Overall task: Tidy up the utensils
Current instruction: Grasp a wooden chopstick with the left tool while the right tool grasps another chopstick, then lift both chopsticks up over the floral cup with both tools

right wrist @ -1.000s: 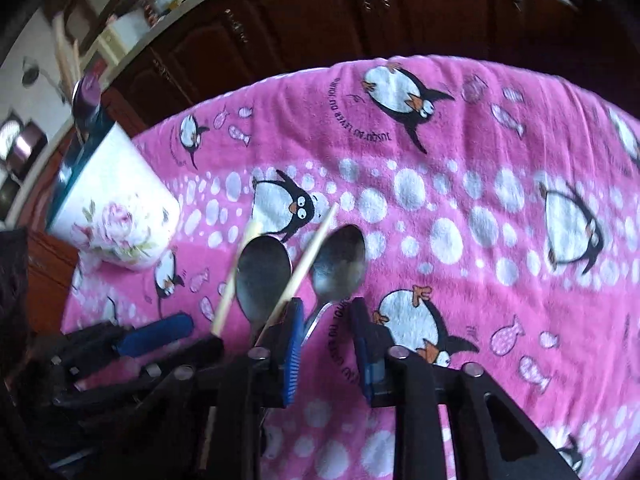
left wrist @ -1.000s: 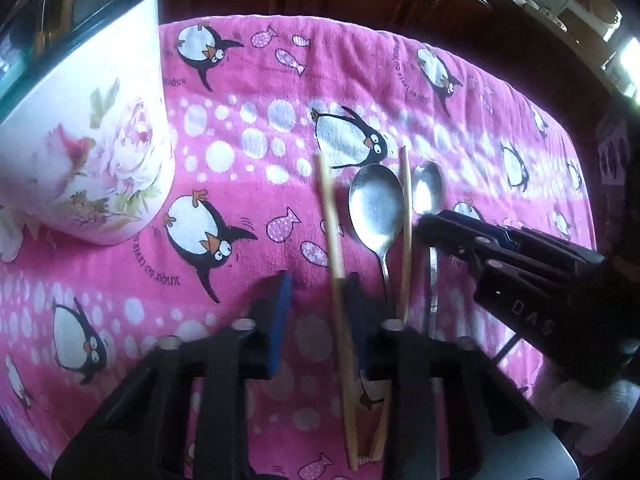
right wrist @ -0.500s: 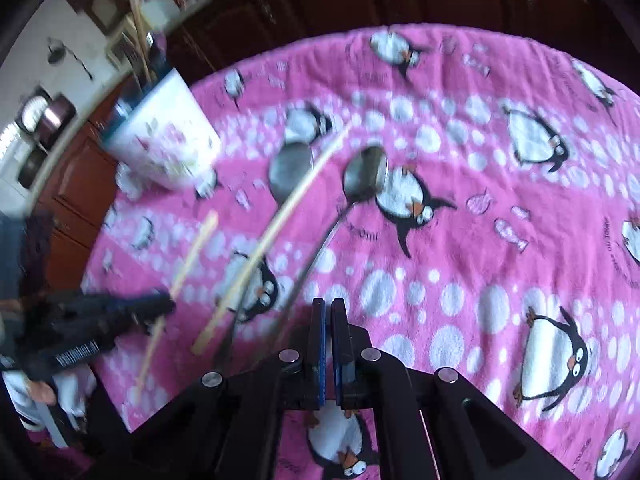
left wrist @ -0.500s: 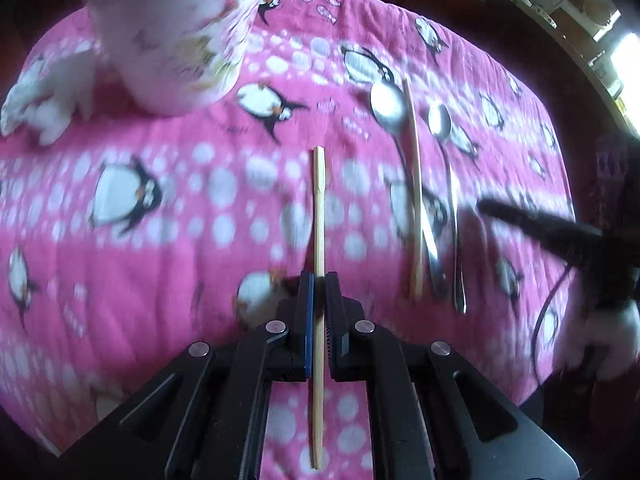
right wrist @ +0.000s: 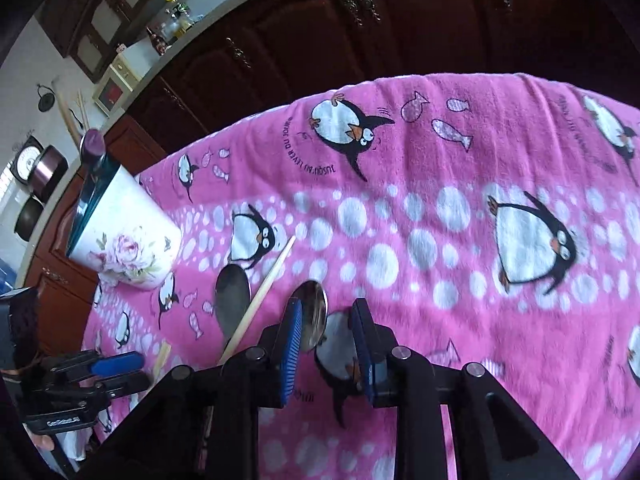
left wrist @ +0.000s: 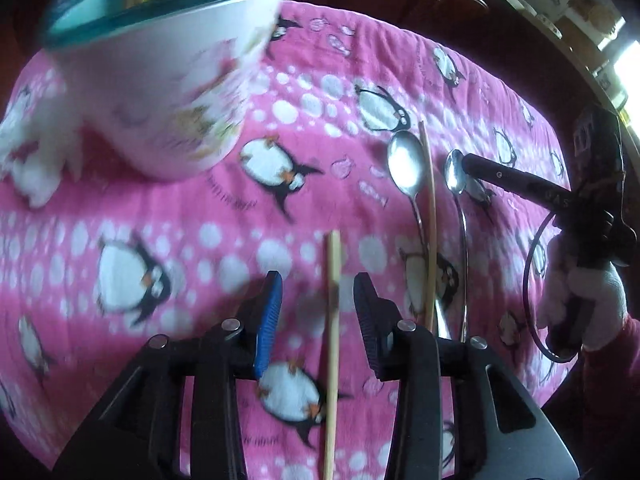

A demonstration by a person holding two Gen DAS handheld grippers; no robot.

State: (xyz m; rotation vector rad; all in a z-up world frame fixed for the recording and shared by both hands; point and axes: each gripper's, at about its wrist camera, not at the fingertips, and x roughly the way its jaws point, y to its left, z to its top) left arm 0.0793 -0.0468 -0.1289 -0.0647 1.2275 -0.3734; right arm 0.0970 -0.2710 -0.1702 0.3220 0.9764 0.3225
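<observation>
On the pink penguin cloth (left wrist: pixel 200 216) lie two chopsticks and two spoons. My left gripper (left wrist: pixel 316 312) is open, its jaws on either side of the near chopstick (left wrist: pixel 333 320) without touching it. The second chopstick (left wrist: pixel 429 216) lies between the large spoon (left wrist: pixel 406 168) and the small spoon (left wrist: pixel 456 176). My right gripper (right wrist: pixel 326 340) is open, low over the small spoon's bowl (right wrist: pixel 314 316). The large spoon (right wrist: pixel 232 292) and the second chopstick (right wrist: pixel 264 296) lie left of it. The left gripper (right wrist: pixel 116 372) shows at the lower left.
A white floral utensil holder (left wrist: pixel 160 92) with a teal rim stands at the left of the cloth; it also shows in the right wrist view (right wrist: pixel 124 236) with utensils inside. Dark wooden cabinets (right wrist: pixel 360 32) stand behind the table.
Half a second ago both grippers were shut, the left one on the near chopstick. Now both are open and lower, the chopstick lies free and the right gripper is at the small spoon.
</observation>
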